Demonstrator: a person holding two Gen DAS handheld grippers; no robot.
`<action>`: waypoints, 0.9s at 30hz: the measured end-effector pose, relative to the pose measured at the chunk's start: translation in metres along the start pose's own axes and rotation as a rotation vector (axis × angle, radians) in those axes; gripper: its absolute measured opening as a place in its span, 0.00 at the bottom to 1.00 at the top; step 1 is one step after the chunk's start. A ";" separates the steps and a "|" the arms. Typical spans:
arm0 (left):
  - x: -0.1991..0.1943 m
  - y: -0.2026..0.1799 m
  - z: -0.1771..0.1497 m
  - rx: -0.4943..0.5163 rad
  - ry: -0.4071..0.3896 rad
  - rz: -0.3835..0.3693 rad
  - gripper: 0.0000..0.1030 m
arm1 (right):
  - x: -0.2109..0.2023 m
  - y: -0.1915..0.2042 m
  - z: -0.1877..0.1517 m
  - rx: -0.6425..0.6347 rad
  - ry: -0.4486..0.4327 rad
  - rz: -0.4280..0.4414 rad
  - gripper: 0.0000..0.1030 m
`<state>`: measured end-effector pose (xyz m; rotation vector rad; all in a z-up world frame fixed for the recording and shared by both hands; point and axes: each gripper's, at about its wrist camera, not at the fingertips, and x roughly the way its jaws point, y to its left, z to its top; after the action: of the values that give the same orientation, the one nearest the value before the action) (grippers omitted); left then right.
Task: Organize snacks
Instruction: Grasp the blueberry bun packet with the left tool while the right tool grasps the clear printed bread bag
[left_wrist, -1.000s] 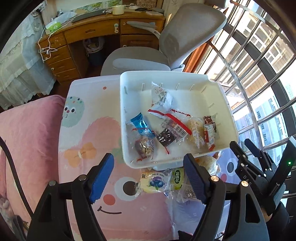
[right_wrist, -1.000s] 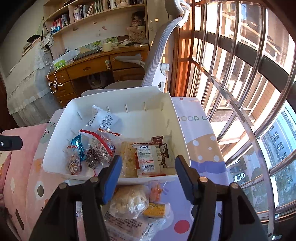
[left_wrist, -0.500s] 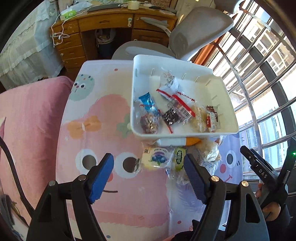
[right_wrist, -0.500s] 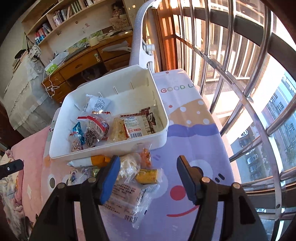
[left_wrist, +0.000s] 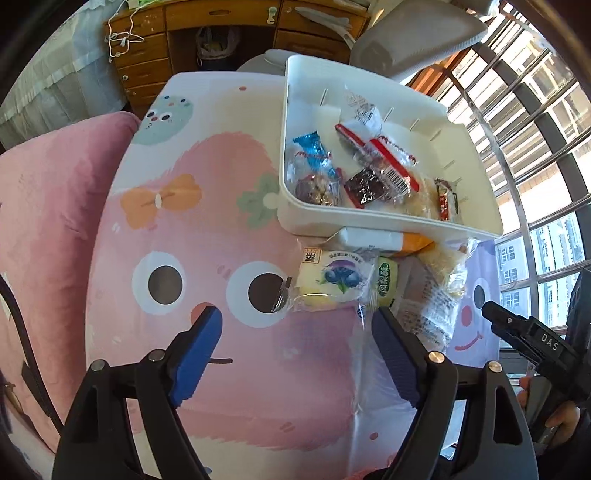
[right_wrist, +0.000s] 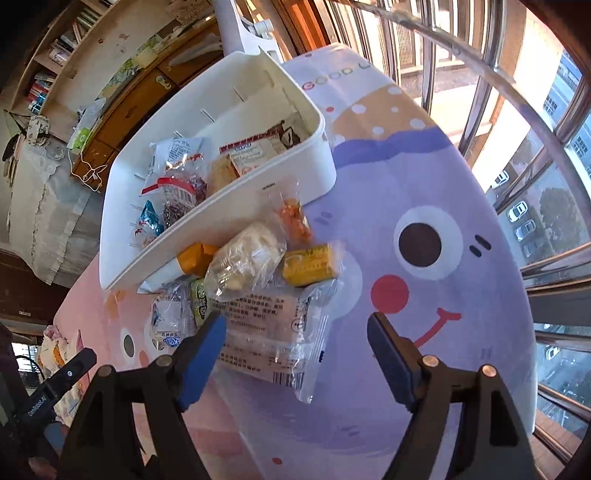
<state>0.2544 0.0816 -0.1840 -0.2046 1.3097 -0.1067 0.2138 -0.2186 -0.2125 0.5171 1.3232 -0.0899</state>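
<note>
**Snack tray and loose packets on cartoon tablecloth**

White tray (left_wrist: 388, 218): far right of the table, on a cartoon tablecloth (left_wrist: 207, 229). Holds wrapped snacks: blue-wrapped sweet (left_wrist: 310, 147), red-striped clear packet (left_wrist: 391, 166), dark brown packet (left_wrist: 365, 186), white printed sachet (right_wrist: 173, 151), pale biscuit packs by the right wall.

Loose pile, touching the tray's near wall: blueberry packet (left_wrist: 338, 277), green-label packet (left_wrist: 386, 282), orange-and-white packet (left_wrist: 384, 240), round bun in clear wrap (right_wrist: 247, 258), yellow packet (right_wrist: 312, 264), large clear printed bag (right_wrist: 273, 332).

Left gripper (left_wrist: 295, 343): jaws opening, released, nothing between them, just near of the blueberry packet.

Right gripper (right_wrist: 295, 339): jaws opening, straddling the printed bag's near end; pads not pressing it.
</note>
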 end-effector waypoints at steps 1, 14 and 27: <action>0.006 0.001 0.000 -0.004 0.009 -0.004 0.81 | 0.005 0.001 -0.001 0.013 0.024 0.006 0.78; 0.068 -0.002 0.012 0.033 0.095 -0.087 0.83 | 0.061 0.027 -0.011 0.137 0.244 0.000 0.89; 0.103 -0.020 0.024 0.073 0.149 -0.129 0.83 | 0.088 0.040 -0.015 0.245 0.268 -0.078 0.90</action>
<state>0.3048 0.0442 -0.2714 -0.2224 1.4374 -0.2834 0.2369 -0.1572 -0.2849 0.7036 1.6051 -0.2569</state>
